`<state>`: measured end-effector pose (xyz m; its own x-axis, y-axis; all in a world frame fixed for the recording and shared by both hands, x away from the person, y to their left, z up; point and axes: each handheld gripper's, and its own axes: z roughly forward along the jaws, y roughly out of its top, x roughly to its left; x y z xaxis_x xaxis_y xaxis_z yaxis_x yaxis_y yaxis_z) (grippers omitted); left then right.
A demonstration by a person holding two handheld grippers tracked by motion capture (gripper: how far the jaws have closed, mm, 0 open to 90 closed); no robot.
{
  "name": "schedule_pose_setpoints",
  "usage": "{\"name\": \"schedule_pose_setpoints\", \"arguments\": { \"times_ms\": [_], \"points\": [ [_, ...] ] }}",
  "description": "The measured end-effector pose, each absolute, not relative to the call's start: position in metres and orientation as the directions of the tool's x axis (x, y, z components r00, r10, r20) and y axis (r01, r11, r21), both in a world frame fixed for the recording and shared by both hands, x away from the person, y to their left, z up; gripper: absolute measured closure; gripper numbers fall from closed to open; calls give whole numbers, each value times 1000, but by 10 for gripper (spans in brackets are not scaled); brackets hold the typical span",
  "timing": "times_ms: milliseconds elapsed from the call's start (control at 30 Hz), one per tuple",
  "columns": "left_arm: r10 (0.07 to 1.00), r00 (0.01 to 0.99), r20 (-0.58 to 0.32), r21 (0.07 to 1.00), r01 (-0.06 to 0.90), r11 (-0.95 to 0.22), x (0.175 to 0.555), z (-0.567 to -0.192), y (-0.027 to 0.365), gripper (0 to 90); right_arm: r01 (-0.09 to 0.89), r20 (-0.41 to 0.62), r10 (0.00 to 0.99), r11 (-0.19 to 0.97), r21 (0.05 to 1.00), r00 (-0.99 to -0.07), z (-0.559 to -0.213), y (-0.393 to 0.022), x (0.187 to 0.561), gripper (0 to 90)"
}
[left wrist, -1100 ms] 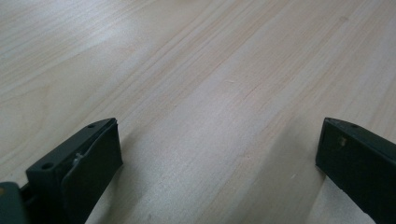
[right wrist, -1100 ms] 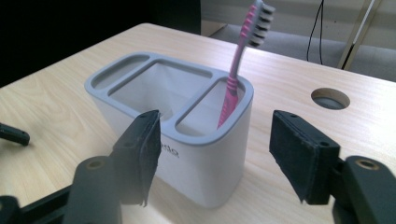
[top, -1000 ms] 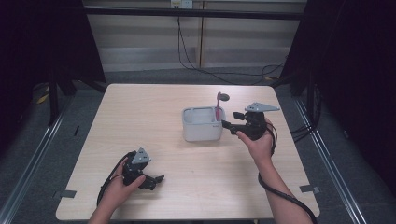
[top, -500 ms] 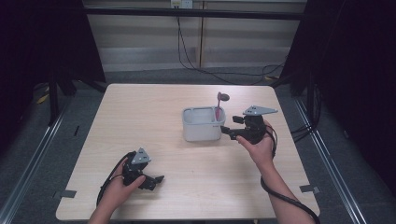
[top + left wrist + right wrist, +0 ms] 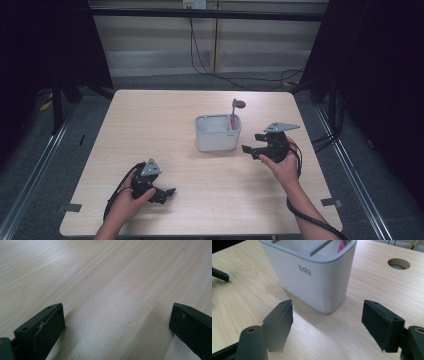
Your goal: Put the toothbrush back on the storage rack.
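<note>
A pale grey container (image 5: 217,133) marked "bdo" (image 5: 312,272) stands right of the table's middle. A pink-handled utensil with a dark head (image 5: 234,111) stands upright in its right end, and its pink handle (image 5: 343,244) peeks over the rim. My right gripper (image 5: 251,143) is open just right of the container and points at its side wall; in the right gripper view (image 5: 327,312) nothing lies between the jaws. My left gripper (image 5: 167,194) rests near the front left of the table, open (image 5: 117,312) over bare wood.
The light wooden table (image 5: 150,120) has a round cable hole (image 5: 398,263) beyond the container. Cables trail from both grippers over the front edge. Dark floor and metal rails surround the table.
My right gripper has drawn back a little from the container toward the person's side, still open. The left gripper has not moved.
</note>
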<state>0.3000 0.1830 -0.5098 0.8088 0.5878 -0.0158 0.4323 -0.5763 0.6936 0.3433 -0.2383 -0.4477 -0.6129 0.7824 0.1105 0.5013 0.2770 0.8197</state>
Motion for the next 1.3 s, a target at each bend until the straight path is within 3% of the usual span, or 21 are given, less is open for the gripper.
{"name": "schedule_pose_setpoints", "arguments": {
  "times_ms": [1300],
  "points": [
    [591, 807, -16, 697, 433, -572, 299, -510, 183, 0, 576, 127, 808, 290, 764, -575, -484, -272, 336, 243]
  ]
}}
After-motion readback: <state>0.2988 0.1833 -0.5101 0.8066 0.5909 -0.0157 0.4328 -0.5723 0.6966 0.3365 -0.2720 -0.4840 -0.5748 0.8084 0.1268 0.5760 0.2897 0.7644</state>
